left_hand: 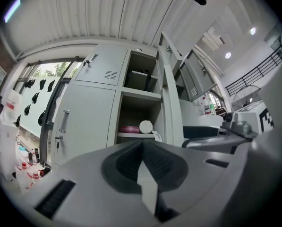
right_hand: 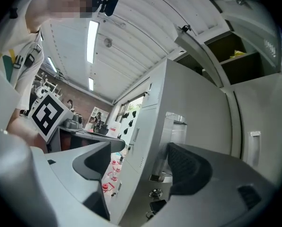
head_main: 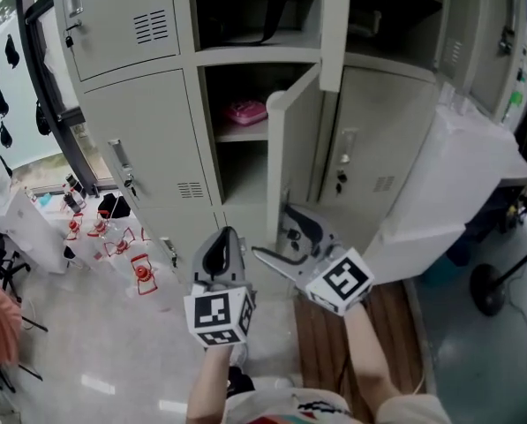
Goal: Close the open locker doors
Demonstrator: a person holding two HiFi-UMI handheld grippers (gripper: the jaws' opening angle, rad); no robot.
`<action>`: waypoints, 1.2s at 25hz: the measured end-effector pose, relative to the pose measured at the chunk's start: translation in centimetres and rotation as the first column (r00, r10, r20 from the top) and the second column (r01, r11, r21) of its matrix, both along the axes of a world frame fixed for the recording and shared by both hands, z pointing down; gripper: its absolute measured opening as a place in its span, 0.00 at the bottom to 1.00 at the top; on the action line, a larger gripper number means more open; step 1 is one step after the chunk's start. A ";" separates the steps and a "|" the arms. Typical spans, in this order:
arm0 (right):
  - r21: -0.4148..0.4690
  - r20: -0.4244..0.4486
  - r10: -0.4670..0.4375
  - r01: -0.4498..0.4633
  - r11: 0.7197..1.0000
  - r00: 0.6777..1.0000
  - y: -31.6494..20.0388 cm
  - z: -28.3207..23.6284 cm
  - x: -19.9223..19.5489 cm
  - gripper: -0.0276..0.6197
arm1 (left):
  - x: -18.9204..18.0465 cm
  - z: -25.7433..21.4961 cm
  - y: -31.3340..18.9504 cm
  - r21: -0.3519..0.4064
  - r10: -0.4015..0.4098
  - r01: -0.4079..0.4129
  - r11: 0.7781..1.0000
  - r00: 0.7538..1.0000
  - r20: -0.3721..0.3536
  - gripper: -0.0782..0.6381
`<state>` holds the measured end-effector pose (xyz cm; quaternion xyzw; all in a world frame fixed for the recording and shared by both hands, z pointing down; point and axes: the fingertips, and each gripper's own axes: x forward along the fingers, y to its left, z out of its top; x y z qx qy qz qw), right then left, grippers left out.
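Observation:
The grey lockers point(head_main: 148, 140) have two open doors in the middle column. The upper door point(head_main: 335, 25) swings out to the right. The lower door point(head_main: 297, 148) stands out toward me, and behind it a pink item point(head_main: 245, 111) lies on a shelf. My right gripper point(head_main: 276, 232) is open at this door's bottom edge. In the right gripper view the door point(right_hand: 178, 141) runs up between the spread jaws of that gripper point(right_hand: 141, 169). My left gripper point(head_main: 219, 254) is shut on nothing, lower left of the door. Its own view looks past its closed tips point(left_hand: 141, 150) into the open compartment point(left_hand: 136, 117).
A white cabinet point(head_main: 457, 184) leans against the lockers at the right. Small red items point(head_main: 113, 237) and bottles stand on the floor at the left. A wooden board point(head_main: 395, 325) lies under my right arm, and a black stand base point(head_main: 488, 290) sits at far right.

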<state>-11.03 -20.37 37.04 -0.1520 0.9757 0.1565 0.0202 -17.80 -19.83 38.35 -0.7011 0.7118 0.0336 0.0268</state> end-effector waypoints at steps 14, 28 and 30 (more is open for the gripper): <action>-0.001 -0.023 -0.080 0.080 0.997 0.997 -3.6 -0.1 -9.1 0.59 | -9.5 -1.0 -4.2 0.011 -0.057 0.057 0.998 0.998 -0.013 0.12; -0.026 -0.031 0.002 -0.003 1.000 1.000 -10.9 -0.2 -16.0 0.59 | -16.3 -1.3 -10.9 0.009 0.000 0.000 1.000 1.000 0.007 0.12; -0.025 -0.041 0.024 -0.025 0.999 0.999 -11.8 -0.1 -16.5 0.59 | -17.0 -1.3 -11.6 0.022 0.006 -0.006 1.000 1.000 0.006 0.12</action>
